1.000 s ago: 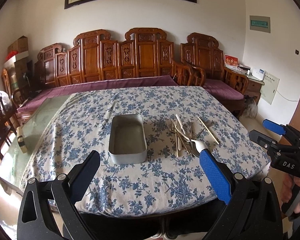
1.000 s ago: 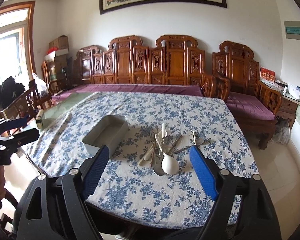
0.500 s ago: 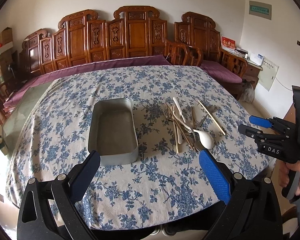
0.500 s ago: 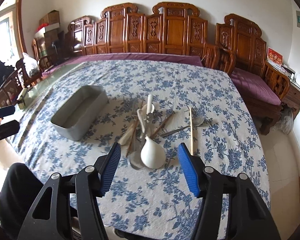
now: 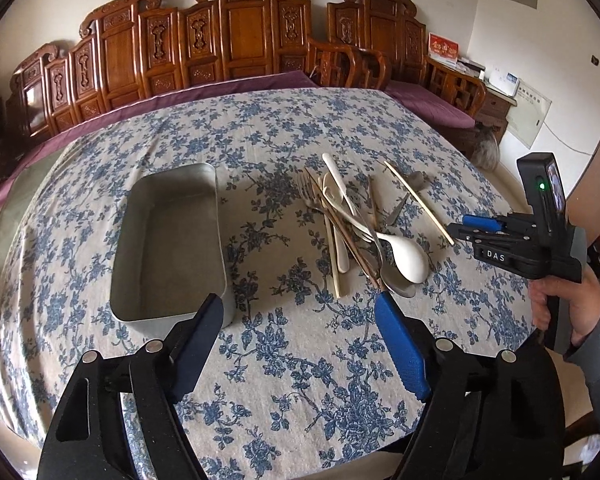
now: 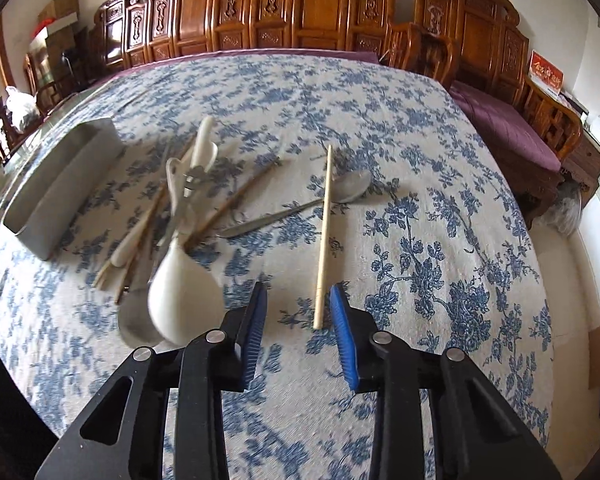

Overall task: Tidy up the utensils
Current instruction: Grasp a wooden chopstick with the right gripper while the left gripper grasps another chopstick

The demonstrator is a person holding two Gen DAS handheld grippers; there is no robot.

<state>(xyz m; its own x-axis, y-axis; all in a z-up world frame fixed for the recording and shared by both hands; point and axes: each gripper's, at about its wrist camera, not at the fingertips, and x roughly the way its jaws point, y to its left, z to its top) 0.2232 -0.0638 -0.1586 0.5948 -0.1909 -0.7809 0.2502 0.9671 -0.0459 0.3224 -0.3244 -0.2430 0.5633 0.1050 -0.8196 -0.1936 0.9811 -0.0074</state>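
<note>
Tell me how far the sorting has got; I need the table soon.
Nothing looks done: the tin is empty and the utensils lie heaped on the cloth. In hand: the right gripper is closing around a lone chopstick, not yet gripping it. The left gripper, also closing, holds nothing. Everything remains to be sorted.

White letters "DAS" on the black body of the right gripper (image 5: 458, 228), red card's (image 5: 443, 47) gold characters too small to read
</note>
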